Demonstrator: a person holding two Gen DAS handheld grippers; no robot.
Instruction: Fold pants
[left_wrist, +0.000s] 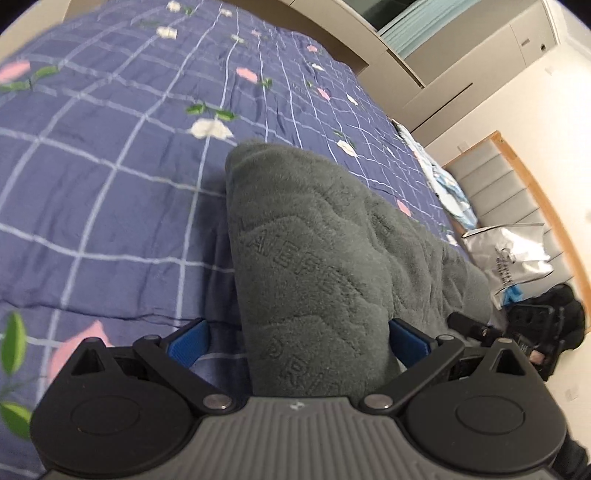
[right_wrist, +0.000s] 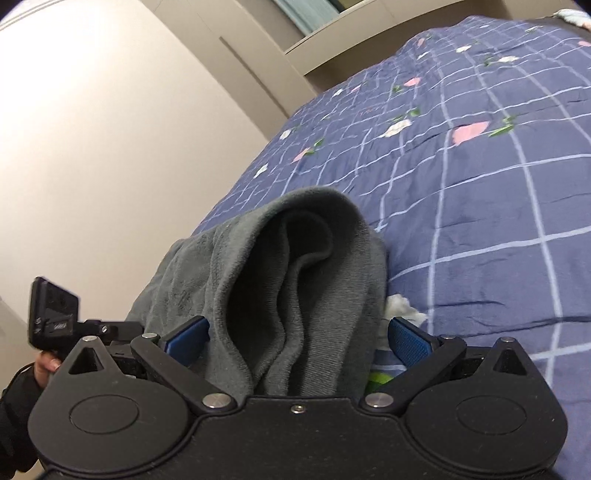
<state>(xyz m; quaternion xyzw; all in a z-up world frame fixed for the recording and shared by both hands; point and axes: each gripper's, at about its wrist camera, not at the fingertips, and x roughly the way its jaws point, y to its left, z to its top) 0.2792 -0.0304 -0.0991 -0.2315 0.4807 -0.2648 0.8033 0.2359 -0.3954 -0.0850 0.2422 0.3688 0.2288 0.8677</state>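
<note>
The grey fleece pants are draped over the edge of a bed covered by a blue checked quilt with flowers. A fold of the pants is seen between the spread blue pads of the left gripper. The ribbed hem is seen between the equally spread pads of the right gripper. Whether either is pinching cannot be told.
</note>
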